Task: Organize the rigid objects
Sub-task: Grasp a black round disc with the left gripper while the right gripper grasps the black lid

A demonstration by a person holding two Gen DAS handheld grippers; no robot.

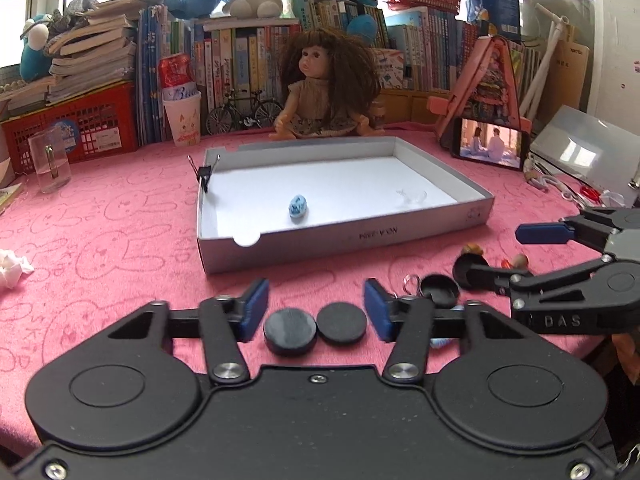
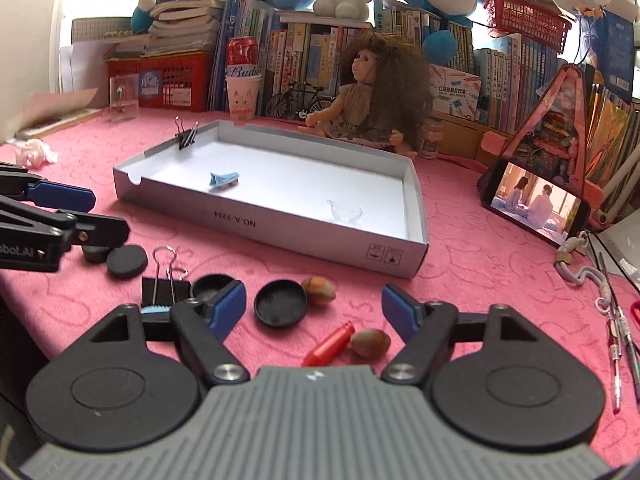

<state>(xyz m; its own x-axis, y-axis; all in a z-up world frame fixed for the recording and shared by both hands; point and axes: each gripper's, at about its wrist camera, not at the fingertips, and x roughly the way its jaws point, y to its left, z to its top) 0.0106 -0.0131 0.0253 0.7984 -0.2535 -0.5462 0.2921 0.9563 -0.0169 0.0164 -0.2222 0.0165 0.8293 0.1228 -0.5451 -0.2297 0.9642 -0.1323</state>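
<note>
Two black discs (image 1: 315, 330) lie side by side, touching, on the pink cloth (image 1: 100, 240) between the spread jaws of the left gripper (image 1: 316, 310); both are round, flat and matte, the left one thicker with a visible rim edge; neither blue pad touches them, jaws wide. Right gripper (image 2: 314, 310) also wide, holding nothing; between its pads sit a black shallow cap (image 2: 281, 303), hollow side up, a brown nut (image 2: 319, 290) just beside it, a red tube (image 2: 328, 345) lying tilted, and a second brown nut (image 2: 370, 342) touching the tube's end. A further black cap (image 2: 212, 285) is partly hidden behind the right gripper's left pad; a black binder clip (image 2: 165, 286) with wire handles raised stands just left of it. Grey cardboard tray (image 1: 344, 236), white floor, sits on the cloth beyond both grippers; inside it a blue patterned hair clip (image 2: 224, 180) near the left half and a clear glassy piece (image 2: 345, 213) near the right front; another binder clip (image 1: 205, 174) is clamped on the tray's left wall. Behind the tray: doll (image 1: 326, 84), phone (image 1: 491, 143) with its screen lit, rows of books (image 1: 240, 56).
</note>
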